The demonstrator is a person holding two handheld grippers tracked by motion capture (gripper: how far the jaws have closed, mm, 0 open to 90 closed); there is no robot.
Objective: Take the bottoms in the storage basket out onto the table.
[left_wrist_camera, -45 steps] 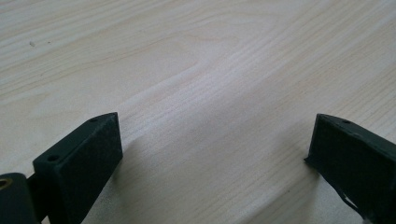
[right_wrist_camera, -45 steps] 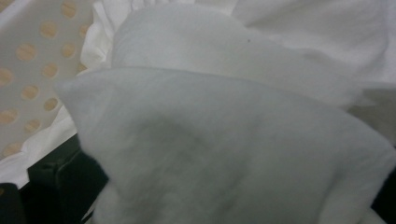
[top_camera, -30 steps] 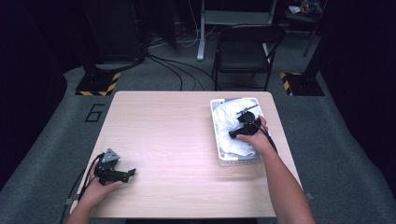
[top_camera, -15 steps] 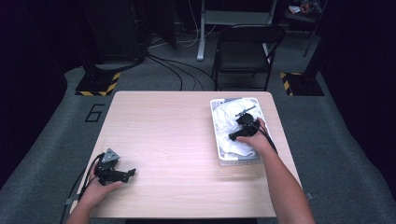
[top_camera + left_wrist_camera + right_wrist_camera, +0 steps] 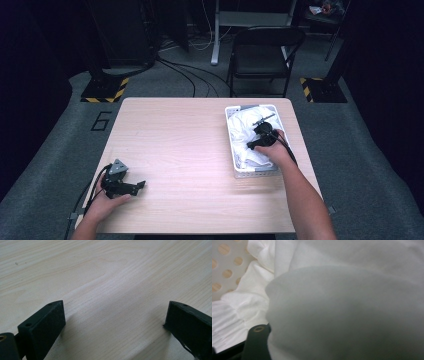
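A white cloth [image 5: 245, 127] lies bunched in a white perforated basket [image 5: 256, 172] at the table's right side. My right gripper [image 5: 256, 143] reaches down into the basket, and its jaws have just been closing on the cloth. In the right gripper view a fold of the cloth [image 5: 347, 310] bulges up between the jaws and hides all but one black finger [image 5: 257, 340]. My left gripper [image 5: 137, 186] rests on the table near the front left corner. Its jaws [image 5: 113, 325] stand wide open over bare wood, with nothing between them.
The light wooden table [image 5: 180, 145] is bare between the two hands. The basket's wall [image 5: 227, 267] has round holes. Beyond the far edge stand a black folding chair [image 5: 265, 55] and cables on the grey floor.
The right gripper's jaws look drawn closer together on the cloth in the basket. Both hands stay where they were.
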